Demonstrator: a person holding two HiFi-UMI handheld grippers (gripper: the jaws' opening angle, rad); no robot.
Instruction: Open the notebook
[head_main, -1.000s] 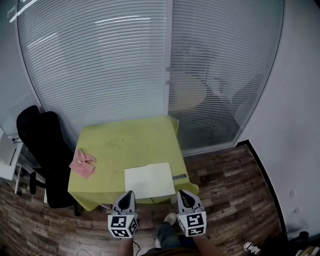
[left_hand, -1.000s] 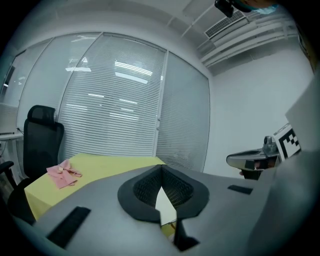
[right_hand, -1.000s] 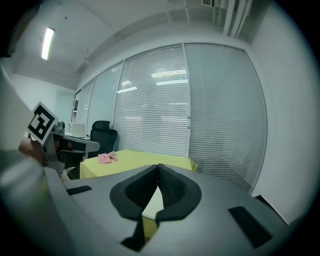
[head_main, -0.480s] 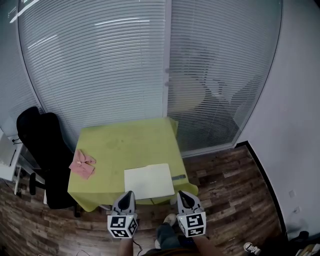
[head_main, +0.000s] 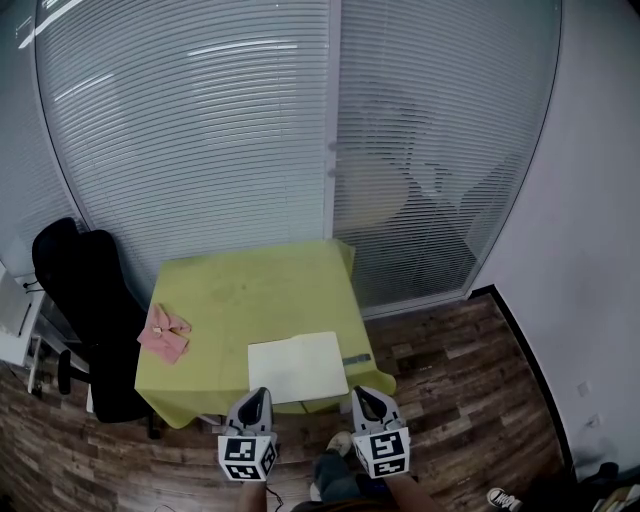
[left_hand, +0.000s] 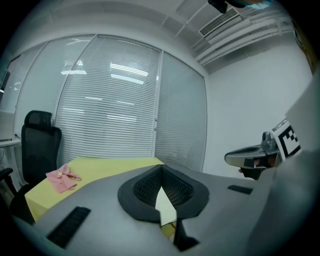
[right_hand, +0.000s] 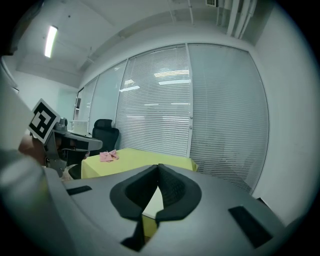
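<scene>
A yellow-green cloth covers the square surface (head_main: 250, 285). A crumpled pink cloth (head_main: 164, 333) lies near its left edge, and a small grey strip (head_main: 357, 359) lies by its front right corner. A black office chair (head_main: 82, 300) stands just left of it. Behind are closed white blinds (head_main: 200, 130); underneath is a dark wooden floor (head_main: 450, 365), with a shoe (head_main: 503, 497) at the lower right.

Our left tongs (head_main: 257, 393) and right tongs (head_main: 362, 393) have smooth grey shells that taper to rounded tips. Each carries a white marker cube (head_main: 246, 455) at its near end, printed with black square patterns. Along their length, the jaws are lined with black ribbed pads (left_hand: 146, 186) inside a black collar (left_hand: 131, 206), and dark rectangular slots (left_hand: 69, 226) mark the grey housing. We wear dark trousers (head_main: 335, 482) and a pale shoe (head_main: 340, 437).
</scene>
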